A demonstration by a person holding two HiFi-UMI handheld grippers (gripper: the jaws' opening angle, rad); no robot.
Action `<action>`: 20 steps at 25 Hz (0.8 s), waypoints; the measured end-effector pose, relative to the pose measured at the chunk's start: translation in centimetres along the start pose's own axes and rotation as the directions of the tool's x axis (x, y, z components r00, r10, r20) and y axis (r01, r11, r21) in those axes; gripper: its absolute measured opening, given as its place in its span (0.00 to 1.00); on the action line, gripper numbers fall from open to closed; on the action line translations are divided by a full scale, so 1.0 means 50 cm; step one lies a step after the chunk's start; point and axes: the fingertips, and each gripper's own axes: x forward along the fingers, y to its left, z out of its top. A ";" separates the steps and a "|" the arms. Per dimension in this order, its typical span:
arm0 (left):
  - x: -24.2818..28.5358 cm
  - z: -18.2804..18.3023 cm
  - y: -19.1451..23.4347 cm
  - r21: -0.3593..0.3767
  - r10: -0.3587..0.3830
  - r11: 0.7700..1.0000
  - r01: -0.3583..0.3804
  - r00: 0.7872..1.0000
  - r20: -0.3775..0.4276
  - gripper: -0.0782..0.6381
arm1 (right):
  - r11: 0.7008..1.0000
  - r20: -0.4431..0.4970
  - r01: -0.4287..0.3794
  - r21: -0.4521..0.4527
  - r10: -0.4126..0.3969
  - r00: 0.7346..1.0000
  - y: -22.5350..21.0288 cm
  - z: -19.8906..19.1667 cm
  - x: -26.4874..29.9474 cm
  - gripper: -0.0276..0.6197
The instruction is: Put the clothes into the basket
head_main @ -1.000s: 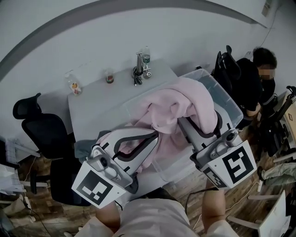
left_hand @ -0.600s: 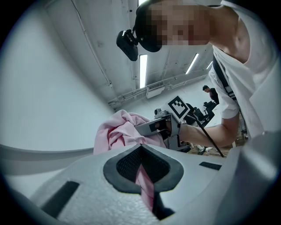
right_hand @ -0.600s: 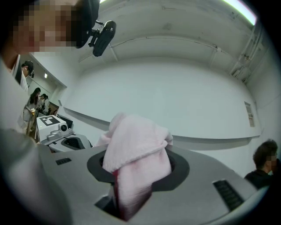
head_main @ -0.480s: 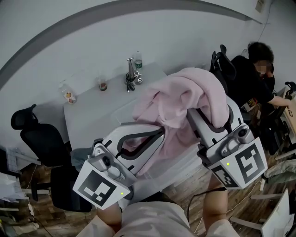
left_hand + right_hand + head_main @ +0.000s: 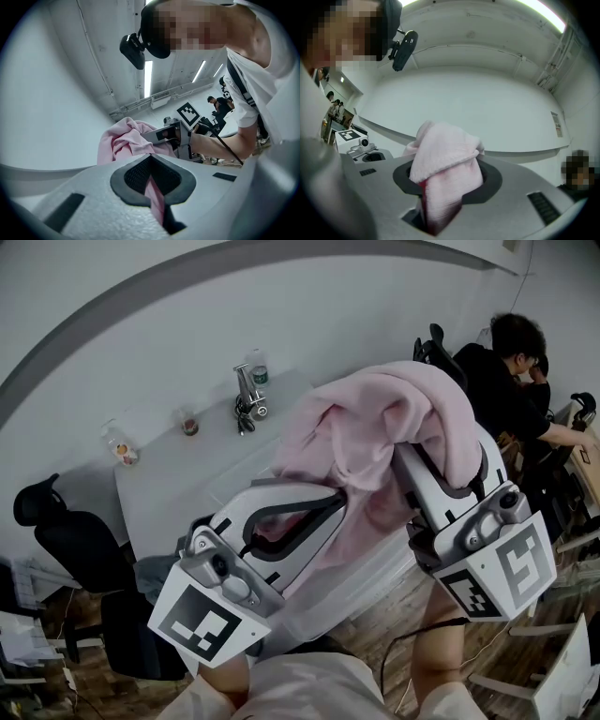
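Lifting has carried the pink fleecy garment (image 5: pixel 375 418) higher than a second ago: it now hangs in a bunched, folded heap above the clear plastic basket (image 5: pixel 375 568), hiding most of the rim that showed before. Both grippers sit higher in the head view too. The left gripper (image 5: pixel 323 512) has its grey moulded jaws nearly together on a thin pink fold. In the left gripper view that fold (image 5: pixel 124 140) runs down the narrow slot between the dark ribbed pads of this gripper (image 5: pixel 152 187). The right gripper (image 5: pixel 422 470) is clamped on a thicker wad, and in the right gripper view the soft, towel-like cloth (image 5: pixel 445 154) bulges up out of its jaws (image 5: pixel 440 197). The fingertips of both are buried under cloth in the head view. The basket's translucent near wall shows only below the drape, so its inside cannot be seen. On the white table (image 5: pixel 159 493) behind stand a small metal item (image 5: pixel 246 395) and two little containers, too small to identify. A black office chair (image 5: pixel 66 540) is cut off at the left, and a seated person (image 5: pixel 511 371) is at the right edge.
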 end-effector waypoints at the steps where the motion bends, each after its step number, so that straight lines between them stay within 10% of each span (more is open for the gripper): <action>1: 0.010 -0.003 0.004 0.000 -0.001 1.000 0.001 1.000 0.002 0.12 | 1.000 0.005 0.002 0.003 -0.002 1.000 -0.011 0.000 0.003 0.31; 12: 0.092 -0.072 0.007 -0.051 -0.030 0.998 0.030 1.000 -0.003 0.12 | 0.997 -0.028 0.069 0.037 -0.068 0.997 -0.107 -0.074 0.006 0.31; 20: 0.118 -0.207 -0.030 -0.148 -0.079 0.987 0.062 0.991 -0.112 0.12 | 0.996 -0.257 0.091 0.011 -0.085 0.963 -0.143 -0.277 -0.011 0.32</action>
